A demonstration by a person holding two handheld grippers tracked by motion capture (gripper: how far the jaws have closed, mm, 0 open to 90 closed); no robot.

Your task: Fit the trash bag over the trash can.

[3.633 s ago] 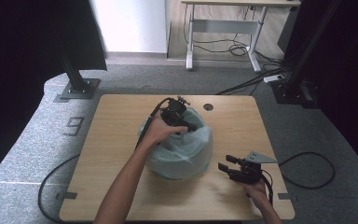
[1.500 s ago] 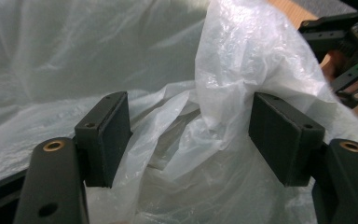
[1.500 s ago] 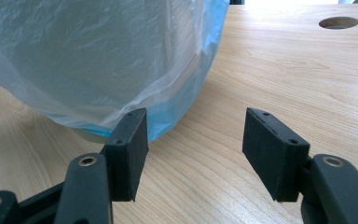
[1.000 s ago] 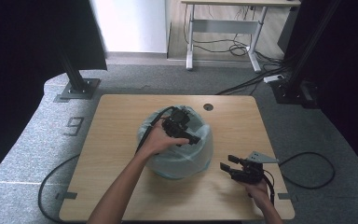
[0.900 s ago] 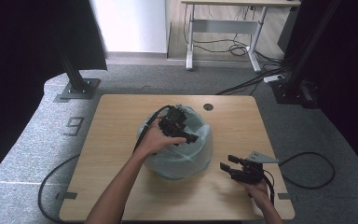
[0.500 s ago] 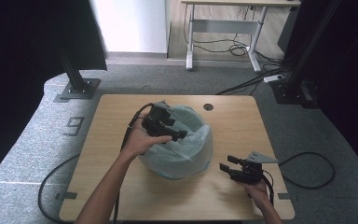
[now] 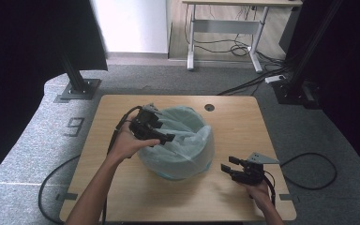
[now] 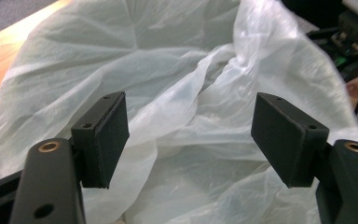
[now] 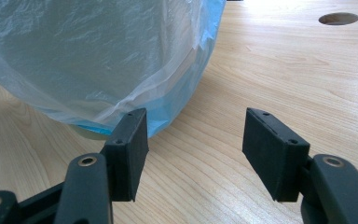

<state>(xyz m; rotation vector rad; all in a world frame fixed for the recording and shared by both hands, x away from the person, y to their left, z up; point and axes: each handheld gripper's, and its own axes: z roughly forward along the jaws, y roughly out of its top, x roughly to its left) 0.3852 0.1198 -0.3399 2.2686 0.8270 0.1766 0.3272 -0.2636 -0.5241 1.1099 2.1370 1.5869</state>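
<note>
Jaws stand apart on both grippers, pinching nothing. On the light wooden table (image 7: 243, 126) sits the round bin lined with a translucent pale-blue plastic bag (image 7: 180, 143); the left gripper (image 7: 161, 138) hovers over its near-left rim, while the right gripper (image 7: 228, 167) rests just beside it.

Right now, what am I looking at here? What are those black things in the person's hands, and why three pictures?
There is no robot here: a person holds a hand tool with a two-jawed claw in each hand. The high view looks down on a wooden table. On it stands a bin lined with a thin plastic bag. The left claw hangs over the bag's rim; the right claw rests on the table beside the bin. The other two pictures come from small cameras riding on each tool, looking out between its jaws. The left claw's jaws stand open over the crumpled bag, gripping nothing. The right claw's jaws are open too, empty, facing the bin.
</note>
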